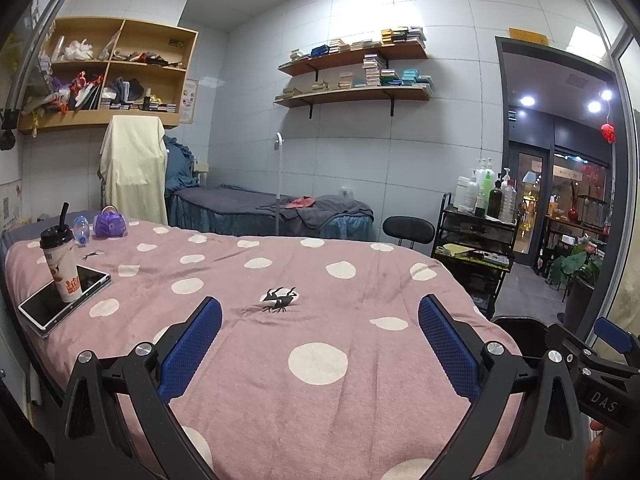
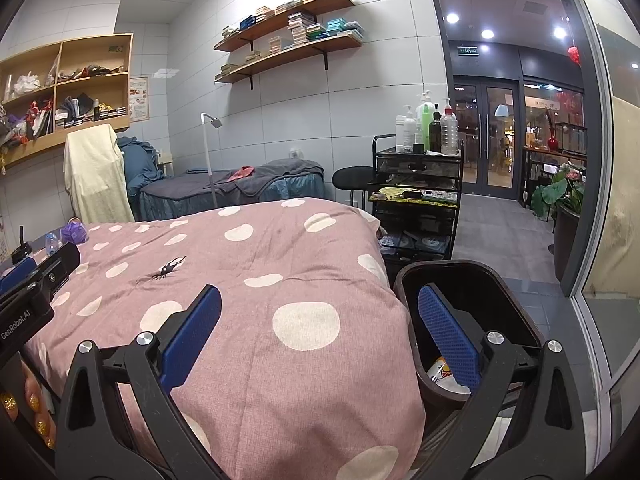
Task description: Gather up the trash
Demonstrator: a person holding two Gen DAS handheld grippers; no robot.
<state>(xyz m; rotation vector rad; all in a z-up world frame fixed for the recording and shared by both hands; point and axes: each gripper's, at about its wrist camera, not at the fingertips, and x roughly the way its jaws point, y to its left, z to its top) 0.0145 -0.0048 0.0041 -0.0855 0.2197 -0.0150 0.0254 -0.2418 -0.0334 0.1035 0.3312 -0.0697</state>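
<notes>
A milk-tea cup with a black lid and straw stands on a tablet at the far left of the pink polka-dot bed. A small plastic bottle and a purple crumpled item lie behind it. My left gripper is open and empty above the bed. My right gripper is open and empty over the bed's right corner, beside a dark trash bin that holds a white and orange item.
A black printed mark sits mid-bed. A black trolley with bottles and a black stool stand beyond the bin. A second bed is at the back wall. A glass door is on the right.
</notes>
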